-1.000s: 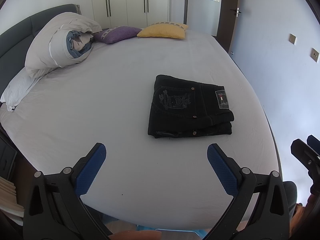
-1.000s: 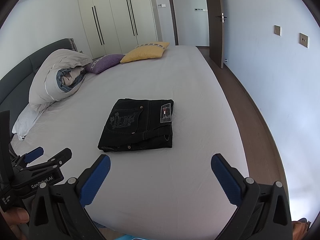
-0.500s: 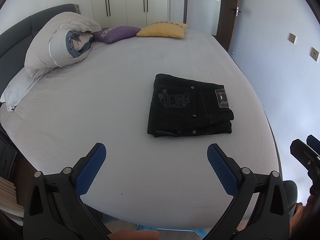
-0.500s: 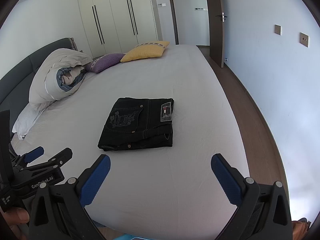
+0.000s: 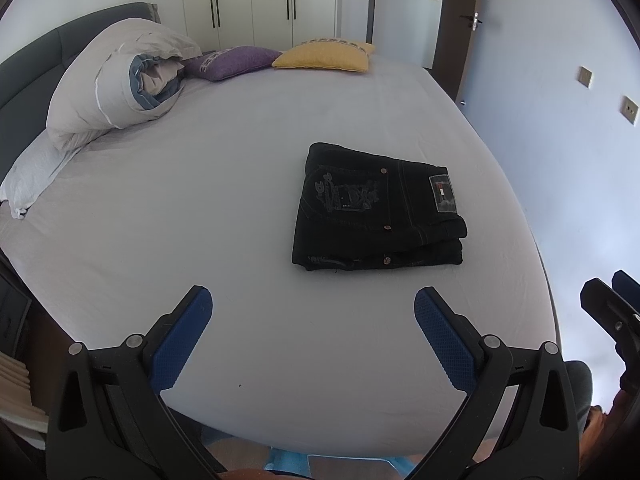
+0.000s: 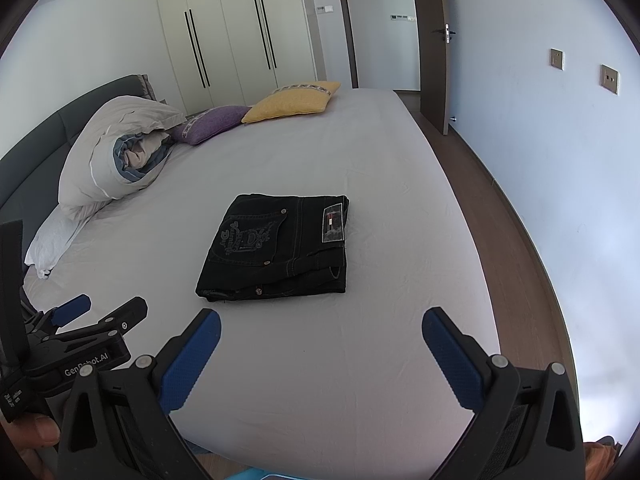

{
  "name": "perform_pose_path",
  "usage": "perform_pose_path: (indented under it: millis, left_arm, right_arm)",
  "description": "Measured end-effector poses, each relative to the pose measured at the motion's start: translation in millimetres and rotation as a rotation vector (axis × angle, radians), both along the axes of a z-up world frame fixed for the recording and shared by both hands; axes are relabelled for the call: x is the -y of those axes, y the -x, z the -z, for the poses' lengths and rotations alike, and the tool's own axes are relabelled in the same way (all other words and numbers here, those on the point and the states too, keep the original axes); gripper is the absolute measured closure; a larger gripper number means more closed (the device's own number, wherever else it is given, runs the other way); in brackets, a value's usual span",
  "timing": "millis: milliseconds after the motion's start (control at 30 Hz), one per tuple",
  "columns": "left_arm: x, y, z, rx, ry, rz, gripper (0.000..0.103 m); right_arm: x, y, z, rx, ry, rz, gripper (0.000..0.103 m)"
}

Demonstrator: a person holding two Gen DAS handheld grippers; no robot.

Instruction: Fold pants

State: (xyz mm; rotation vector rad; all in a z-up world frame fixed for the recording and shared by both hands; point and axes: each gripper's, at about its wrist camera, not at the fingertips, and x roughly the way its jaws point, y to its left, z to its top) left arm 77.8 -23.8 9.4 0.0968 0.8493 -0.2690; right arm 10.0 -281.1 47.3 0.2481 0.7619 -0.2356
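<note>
A pair of black pants (image 5: 376, 212) lies folded into a compact rectangle on the grey bed sheet (image 5: 200, 200), back pocket and label patch facing up. The same pants (image 6: 276, 248) appear in the right wrist view, centred on the bed. My left gripper (image 5: 312, 312) hovers over the near edge of the bed, well short of the pants, open and holding nothing. My right gripper (image 6: 320, 332) hangs likewise at the near edge, open and empty. The left gripper's body (image 6: 80, 340) shows at the lower left of the right wrist view.
A rolled duvet (image 5: 116, 80) and a white pillow (image 5: 32, 172) lie at the bed's left by the dark headboard. A purple cushion (image 5: 232, 62) and a yellow cushion (image 5: 324, 54) sit at the far end. Wooden floor (image 6: 500, 216) and a wall run along the right.
Both grippers have drifted very slightly; the pants have not moved and both grippers stay open.
</note>
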Motion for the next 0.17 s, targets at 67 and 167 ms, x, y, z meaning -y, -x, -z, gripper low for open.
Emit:
perform_pose_path:
  millis: [67, 167]
  left_arm:
    - [-0.9, 0.0, -0.7, 0.004, -0.003, -0.002, 0.000]
    - [-1.9, -0.1, -0.9, 0.010, -0.009, -0.005, 0.000]
  right_arm:
    - [1.3, -0.5, -0.1, 0.001, 0.001, 0.001, 0.000]
    - [2.4, 0.8, 0.7, 0.002, 0.000, 0.006, 0.000]
